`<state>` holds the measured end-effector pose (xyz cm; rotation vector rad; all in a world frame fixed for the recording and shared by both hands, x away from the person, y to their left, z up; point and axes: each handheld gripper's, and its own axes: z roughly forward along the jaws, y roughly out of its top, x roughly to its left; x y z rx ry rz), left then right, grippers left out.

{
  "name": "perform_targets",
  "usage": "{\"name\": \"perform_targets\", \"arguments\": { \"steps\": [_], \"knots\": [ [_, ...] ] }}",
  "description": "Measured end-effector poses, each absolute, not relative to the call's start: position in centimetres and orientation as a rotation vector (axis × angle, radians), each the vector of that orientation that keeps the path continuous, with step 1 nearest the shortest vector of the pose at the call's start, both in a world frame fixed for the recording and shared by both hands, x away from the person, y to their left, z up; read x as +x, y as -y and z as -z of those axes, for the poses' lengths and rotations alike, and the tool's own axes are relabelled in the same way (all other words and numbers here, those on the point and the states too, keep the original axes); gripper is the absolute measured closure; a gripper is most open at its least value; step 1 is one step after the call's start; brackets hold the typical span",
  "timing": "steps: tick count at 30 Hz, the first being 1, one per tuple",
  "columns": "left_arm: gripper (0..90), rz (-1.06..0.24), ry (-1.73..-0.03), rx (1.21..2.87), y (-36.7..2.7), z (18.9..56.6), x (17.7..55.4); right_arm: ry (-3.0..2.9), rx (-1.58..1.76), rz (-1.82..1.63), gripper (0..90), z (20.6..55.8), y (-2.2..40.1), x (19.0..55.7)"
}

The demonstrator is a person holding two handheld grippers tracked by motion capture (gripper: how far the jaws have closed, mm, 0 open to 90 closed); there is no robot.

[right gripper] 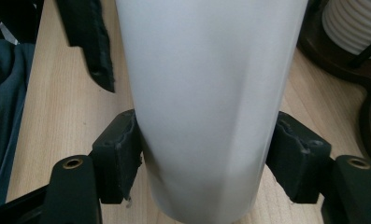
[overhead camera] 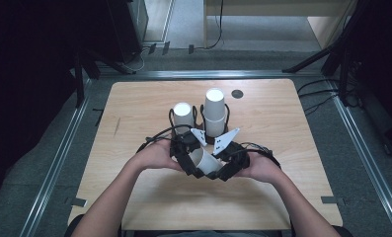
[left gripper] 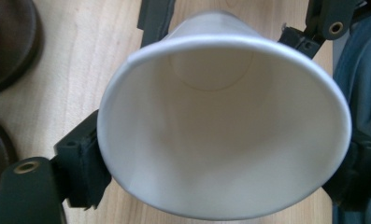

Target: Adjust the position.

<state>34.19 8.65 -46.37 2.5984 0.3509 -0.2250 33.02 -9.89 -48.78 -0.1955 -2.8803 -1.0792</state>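
Both tongs, left tongs [overhead camera: 191, 165] and right tongs [overhead camera: 223, 170], clamp paper cup [overhead camera: 205, 161] over counter [overhead camera: 134, 108]. Risk: squeeze crushes thin wall, cup slips.

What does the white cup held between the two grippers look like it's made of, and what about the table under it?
The cup looks like thin matte paper: rolled rim, seamed base disc inside. The table looks like pale wood-grain laminate, though solid wood can't be ruled out.
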Motion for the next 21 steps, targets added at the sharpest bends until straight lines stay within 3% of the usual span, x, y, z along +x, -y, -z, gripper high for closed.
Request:
{"name": "perform_targets", "arguments": {
  "steps": [21],
  "knots": [
    [8.0, 0.105, -0.427, 2.338, -11.3, 45.7, 33.1, 2.86, -0.243, 1.162, 31.6, 48.0, 11.0, 33.4]
  ]
}}
